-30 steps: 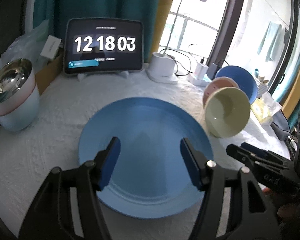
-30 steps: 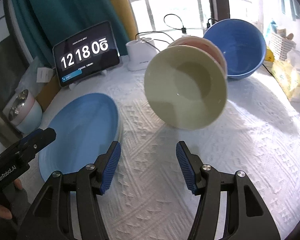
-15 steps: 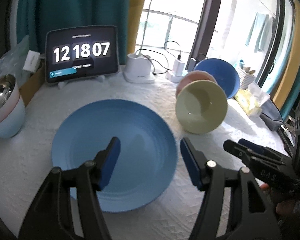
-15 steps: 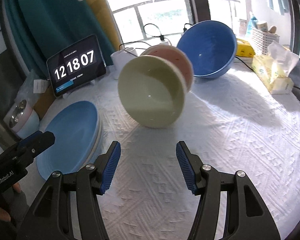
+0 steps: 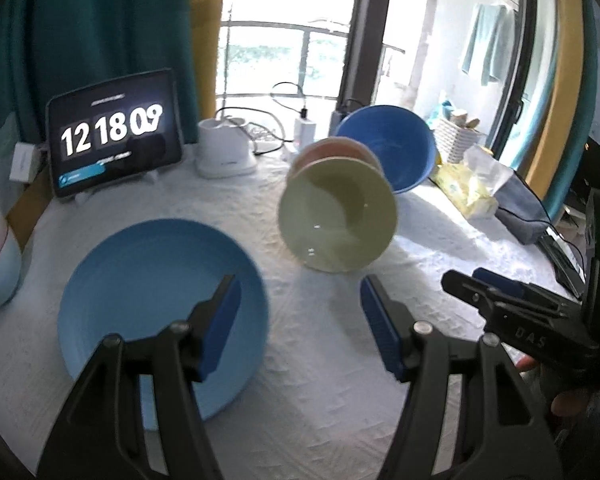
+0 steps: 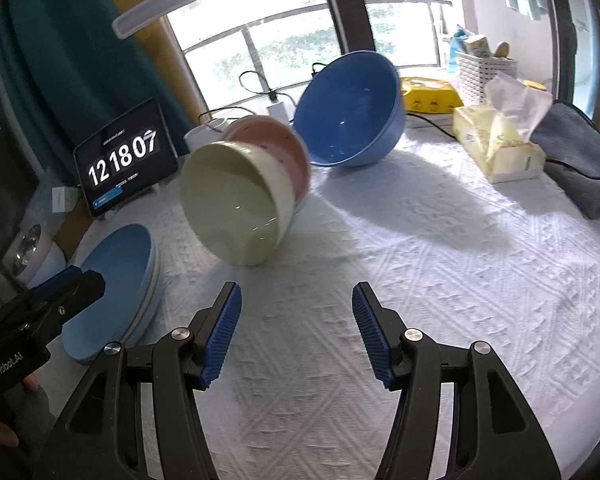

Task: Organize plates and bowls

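Note:
A light blue plate [image 5: 140,300] lies flat on the white tablecloth; in the right wrist view it tops a small stack of plates [image 6: 116,276]. A pale green bowl [image 5: 336,220] [image 6: 232,208] rests on its side, nested in a pink bowl [image 5: 332,150] [image 6: 280,140]. Behind them a big blue bowl [image 5: 396,148] [image 6: 348,108] is tipped toward me. My left gripper [image 5: 300,292] [image 6: 82,280] hovers open and empty over the cloth between plate and green bowl. My right gripper [image 6: 296,300] [image 5: 466,280] is open and empty, short of the green bowl.
A tablet clock [image 5: 114,140] and a white lamp base [image 5: 224,152] stand at the back. Pastel bowls with a steel bowl inside [image 6: 32,248] sit far left. A tissue box [image 6: 500,148], a grey cloth [image 6: 580,160] and cables are at the right.
Both grippers have swung to the right and risen slightly. The plate has slid left in the views and the tilted bowls now sit nearer the centre. Jaws unchanged.

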Tool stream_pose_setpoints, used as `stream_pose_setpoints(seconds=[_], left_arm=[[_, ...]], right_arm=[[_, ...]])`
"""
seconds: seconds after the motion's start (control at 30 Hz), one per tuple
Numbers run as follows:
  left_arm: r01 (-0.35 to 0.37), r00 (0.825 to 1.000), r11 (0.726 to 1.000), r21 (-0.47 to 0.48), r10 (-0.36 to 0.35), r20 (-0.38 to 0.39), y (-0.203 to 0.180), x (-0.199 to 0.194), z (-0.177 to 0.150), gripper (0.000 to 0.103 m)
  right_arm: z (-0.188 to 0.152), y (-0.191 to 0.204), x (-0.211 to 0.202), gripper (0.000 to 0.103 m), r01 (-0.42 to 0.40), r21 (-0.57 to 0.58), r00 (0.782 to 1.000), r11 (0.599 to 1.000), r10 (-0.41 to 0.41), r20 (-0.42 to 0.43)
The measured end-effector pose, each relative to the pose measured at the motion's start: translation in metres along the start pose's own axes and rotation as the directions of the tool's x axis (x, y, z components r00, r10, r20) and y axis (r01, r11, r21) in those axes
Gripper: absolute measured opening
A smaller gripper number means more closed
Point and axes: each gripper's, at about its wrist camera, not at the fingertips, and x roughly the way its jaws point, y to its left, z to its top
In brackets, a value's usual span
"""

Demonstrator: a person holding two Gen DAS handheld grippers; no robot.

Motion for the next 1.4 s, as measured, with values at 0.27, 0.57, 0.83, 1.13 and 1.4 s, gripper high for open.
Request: stream_pose_setpoints(seconds=[0.27,0.57,0.83,1.13,1.4], left_arm=[[0.018,1.000,0.999,0.043,-0.019,0.003,-0.025,0.009,0.014,0.064],[0.033,0.999,0.995,0.092,-0.035,0.022,-0.048,0.024,0.031,0.064],[0.051,0.997,0.990,0.133,-0.058,0.053,-0.065,0.040,0.051,0.064],[0.072,0.994,0.985,0.158,-0.084,0.069,-0.082,0.058,0.070,0.064],[0.087,0.992,0.982,0.170,-0.101,0.079,-0.095,0.078,0.085,0.064]], right_arm=[[0.008,-0.026,-0.006,0.061,0.022,0.032,1.000,0.999,-0.023,0.020],[0.024,-0.055,-0.009,0.061,0.052,0.055,0.997,0.997,-0.054,0.048],[0.044,-0.073,-0.011,0.061,0.083,0.026,0.992,0.996,-0.085,0.092],[0.063,-0.093,-0.008,0.061,0.115,0.025,0.986,0.993,-0.118,0.122],[0.080,-0.105,0.006,0.061,0.121,0.021,0.984,0.992,-0.123,0.130]])
